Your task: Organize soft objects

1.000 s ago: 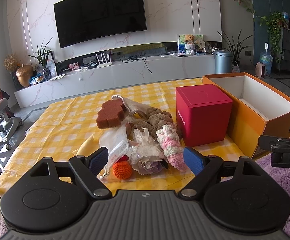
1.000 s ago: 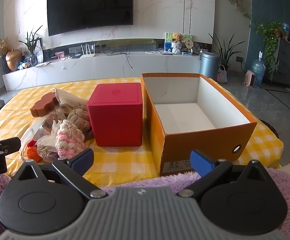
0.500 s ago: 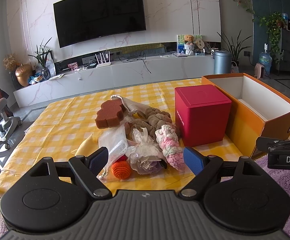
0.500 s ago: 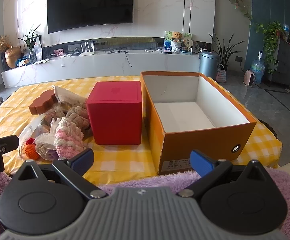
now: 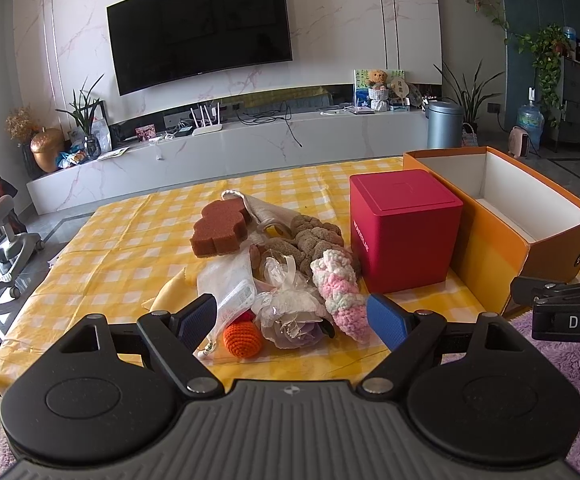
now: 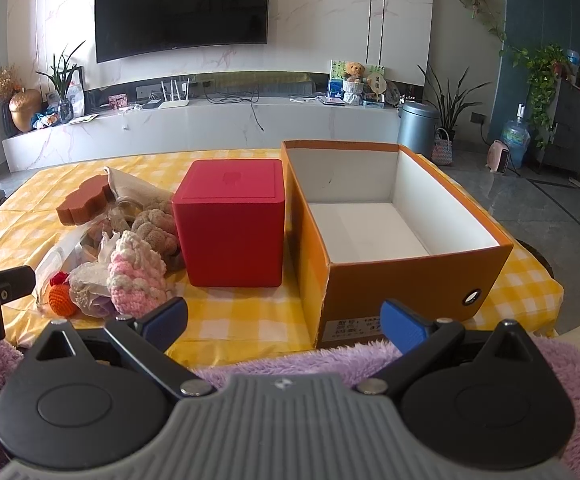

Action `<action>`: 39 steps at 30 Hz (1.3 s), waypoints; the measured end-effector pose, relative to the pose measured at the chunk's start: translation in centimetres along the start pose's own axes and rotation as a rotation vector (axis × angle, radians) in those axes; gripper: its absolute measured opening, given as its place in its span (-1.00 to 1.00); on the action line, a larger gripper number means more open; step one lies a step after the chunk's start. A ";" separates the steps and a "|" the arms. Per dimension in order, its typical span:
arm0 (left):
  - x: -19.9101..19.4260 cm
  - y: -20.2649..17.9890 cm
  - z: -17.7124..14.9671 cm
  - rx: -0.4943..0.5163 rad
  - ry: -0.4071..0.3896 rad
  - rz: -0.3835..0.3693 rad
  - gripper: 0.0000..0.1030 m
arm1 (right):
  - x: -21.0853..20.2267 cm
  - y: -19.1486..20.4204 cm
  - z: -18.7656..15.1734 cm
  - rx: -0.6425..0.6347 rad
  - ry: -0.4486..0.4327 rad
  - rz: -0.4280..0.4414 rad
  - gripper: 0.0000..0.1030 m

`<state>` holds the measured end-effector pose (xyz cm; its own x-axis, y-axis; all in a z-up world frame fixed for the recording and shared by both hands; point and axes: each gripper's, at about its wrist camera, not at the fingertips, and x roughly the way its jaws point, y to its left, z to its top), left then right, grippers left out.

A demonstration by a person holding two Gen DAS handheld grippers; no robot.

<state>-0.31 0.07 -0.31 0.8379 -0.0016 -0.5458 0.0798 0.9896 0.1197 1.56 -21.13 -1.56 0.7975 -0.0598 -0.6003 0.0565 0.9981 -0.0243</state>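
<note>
Two grippers hover at the near edge of the counter (image 5: 102,248), jaws spread wide and holding nothing — the left gripper (image 5: 291,316) has the heap of soft objects (image 5: 290,272) just ahead between its jaws, orange crochet ball (image 5: 242,339) and pink-and-white knit piece (image 5: 339,288) nearest. Ahead of the right gripper (image 6: 284,318) stands the open orange box (image 6: 369,276) — empty, with the red box (image 6: 232,232) beside it toward the left jaw.

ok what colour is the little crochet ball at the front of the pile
Orange, clearest in the left wrist view.

Orange box (image 6: 405,280) empty; red box (image 6: 232,236) beside.
</note>
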 end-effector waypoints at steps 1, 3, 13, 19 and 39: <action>0.0 0.0 0.0 0.000 0.000 0.000 0.93 | 0.0 0.0 0.0 0.000 0.001 0.000 0.95; 0.0 0.0 0.0 0.000 0.000 0.001 0.93 | 0.0 0.0 0.0 0.001 0.000 0.000 0.95; 0.3 -0.4 0.0 -0.002 0.001 0.000 0.93 | 0.2 0.0 -0.1 -0.001 0.005 0.000 0.95; 0.3 -0.4 -0.1 -0.003 0.001 0.000 0.93 | 0.2 0.0 -0.1 0.000 0.005 0.000 0.95; 2.9 5.6 -1.1 -0.154 0.189 -0.172 -0.14 | 2.1 2.2 0.2 -0.072 0.093 0.127 0.47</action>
<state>1.93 5.75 -2.16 0.7023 -0.1584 -0.6940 0.1171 0.9874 -0.1068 3.46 -19.04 -2.70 0.7360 0.0652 -0.6738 -0.0871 0.9962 0.0012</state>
